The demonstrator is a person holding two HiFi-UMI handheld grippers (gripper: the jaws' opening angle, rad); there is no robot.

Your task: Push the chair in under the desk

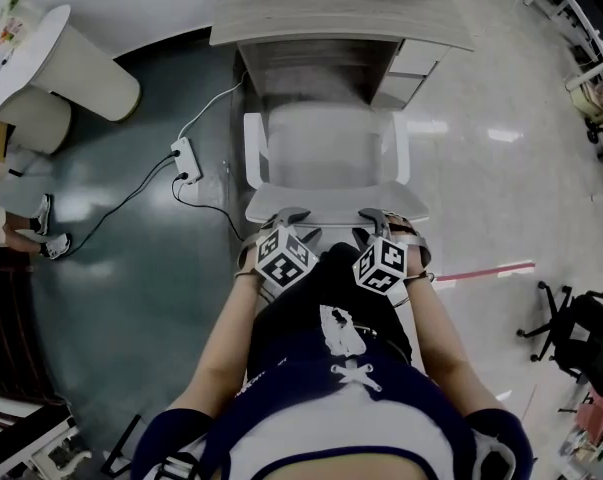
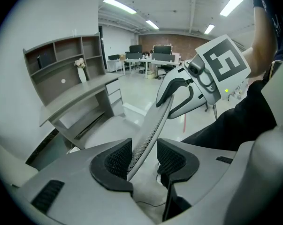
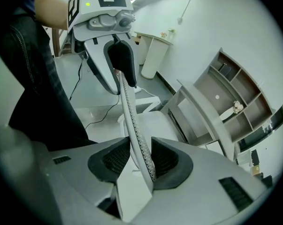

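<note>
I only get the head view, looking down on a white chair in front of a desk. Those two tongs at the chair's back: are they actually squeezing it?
Observer: Not the left ones. The left gripper view shows the backrest's top edge running between the left tongs with a gap beside it, so they stand open.
Operator: And the other pair?
Observer: Much the same. In the right gripper view the right tongs straddle that edge loosely, with a gap on one side.
Operator: Anything about the desk I miss from above?
Observer: Yes. A shelf unit on the desk holds what looks like a small bunch of flowers.
</note>
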